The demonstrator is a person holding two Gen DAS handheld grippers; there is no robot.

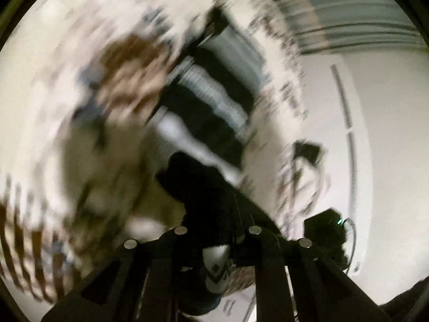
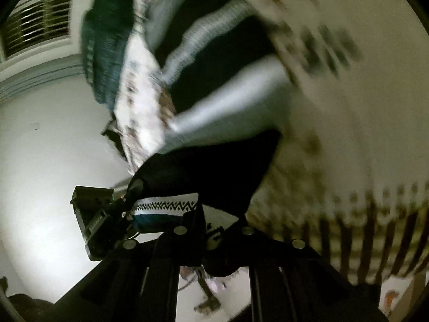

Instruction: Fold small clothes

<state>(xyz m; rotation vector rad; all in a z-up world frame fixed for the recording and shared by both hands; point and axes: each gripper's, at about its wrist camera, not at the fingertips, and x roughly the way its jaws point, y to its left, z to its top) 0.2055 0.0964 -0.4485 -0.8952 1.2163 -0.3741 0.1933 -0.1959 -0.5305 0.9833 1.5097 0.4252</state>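
Both views are heavily motion-blurred. A small garment with black and white stripes point(image 1: 211, 112) and a zigzag-patterned band hangs stretched in the air between the two grippers; it also shows in the right wrist view point(image 2: 222, 86). My left gripper point(image 1: 218, 230) is shut on a dark edge of the striped garment. My right gripper point(image 2: 217, 228) is shut on the garment by its zigzag band point(image 2: 166, 204). The other gripper point(image 2: 99, 222) shows at the left of the right wrist view, holding the same band.
A white, brown-patterned cloth surface point(image 1: 53, 107) lies behind the garment, with brown fringe stripes point(image 2: 375, 236). A white wall point(image 1: 388, 134) and a louvred window point(image 2: 34, 26) show beyond. A dark device point(image 1: 324, 228) sits at lower right of the left wrist view.
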